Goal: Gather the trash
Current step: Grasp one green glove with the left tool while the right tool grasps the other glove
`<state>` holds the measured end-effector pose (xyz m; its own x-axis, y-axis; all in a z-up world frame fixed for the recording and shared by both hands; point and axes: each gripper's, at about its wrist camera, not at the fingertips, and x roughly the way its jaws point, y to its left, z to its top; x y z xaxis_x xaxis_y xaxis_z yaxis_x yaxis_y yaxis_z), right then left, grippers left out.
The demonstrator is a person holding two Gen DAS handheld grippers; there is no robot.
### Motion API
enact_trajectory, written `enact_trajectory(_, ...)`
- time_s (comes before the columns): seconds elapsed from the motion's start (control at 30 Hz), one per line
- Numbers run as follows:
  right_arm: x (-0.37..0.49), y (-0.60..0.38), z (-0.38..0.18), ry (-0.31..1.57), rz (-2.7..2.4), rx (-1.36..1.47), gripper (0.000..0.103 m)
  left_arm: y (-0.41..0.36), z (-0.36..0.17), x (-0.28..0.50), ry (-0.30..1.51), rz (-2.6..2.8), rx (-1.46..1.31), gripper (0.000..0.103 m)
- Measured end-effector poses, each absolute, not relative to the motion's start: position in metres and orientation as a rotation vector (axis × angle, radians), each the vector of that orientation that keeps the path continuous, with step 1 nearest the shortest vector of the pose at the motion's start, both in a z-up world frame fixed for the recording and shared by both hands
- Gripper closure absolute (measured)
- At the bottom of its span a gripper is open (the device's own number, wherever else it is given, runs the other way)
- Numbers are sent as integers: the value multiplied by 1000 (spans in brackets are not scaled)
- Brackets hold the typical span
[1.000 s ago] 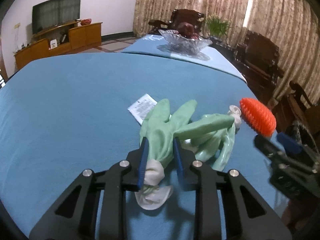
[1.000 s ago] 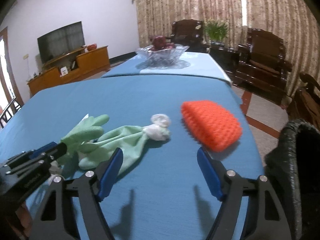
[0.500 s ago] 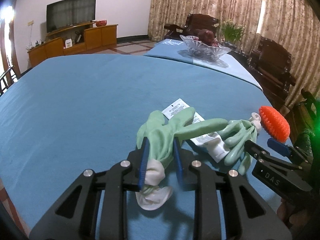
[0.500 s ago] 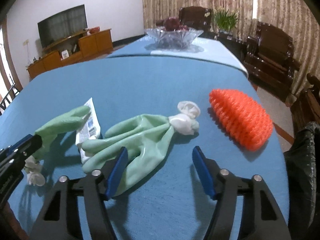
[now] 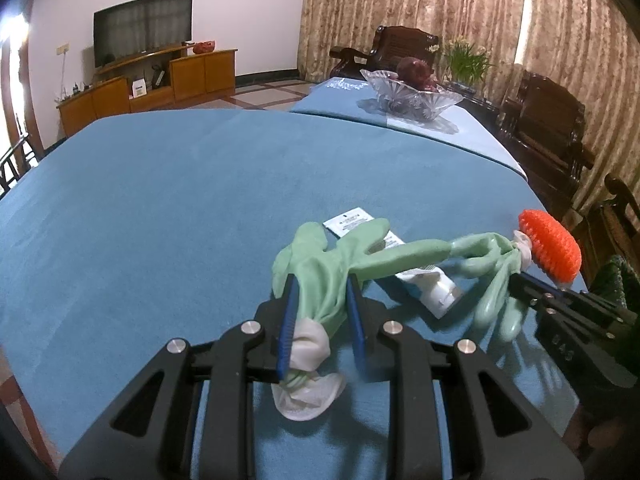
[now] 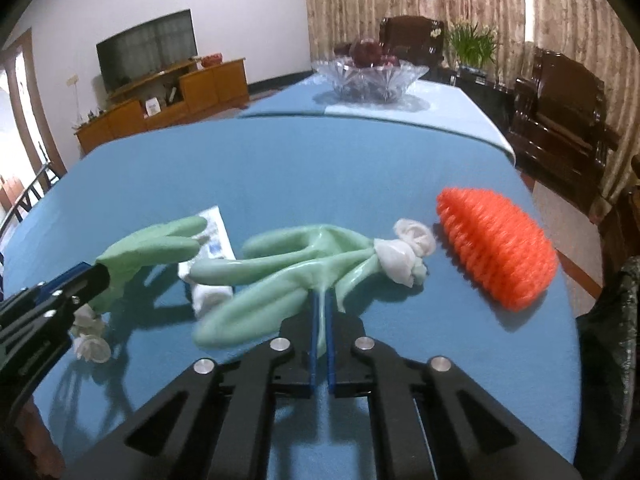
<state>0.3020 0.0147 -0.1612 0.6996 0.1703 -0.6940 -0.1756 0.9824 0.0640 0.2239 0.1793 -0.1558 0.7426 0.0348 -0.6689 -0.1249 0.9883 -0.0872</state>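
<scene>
Left tool (image 5: 320, 300) pinches a matte green rubber glove (image 5: 328, 264) at its wrist; right tool (image 6: 320, 316), nearly closed, nips a glossier glove (image 6: 296, 256) on the blue table (image 6: 360, 160), beside a ribbed orange brush (image 6: 496, 248).

The walls are white (image 5: 248, 8). A big dark TV (image 5: 142, 26) hangs above a long wooden cabinet (image 5: 152, 84). Brown flowery curtains (image 5: 360, 12) cover the windows, with light shining through at the top. Dark wooden chairs (image 5: 548, 120) stand by the blue desk (image 5: 160, 200). The floor has pale tiles (image 5: 264, 90).
</scene>
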Motion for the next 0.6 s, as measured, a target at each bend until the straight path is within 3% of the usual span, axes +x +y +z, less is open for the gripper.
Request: enact_trajectory(0.6,245,-30,-96,656,199,45,100,139,-113,199,688,25,-99,80)
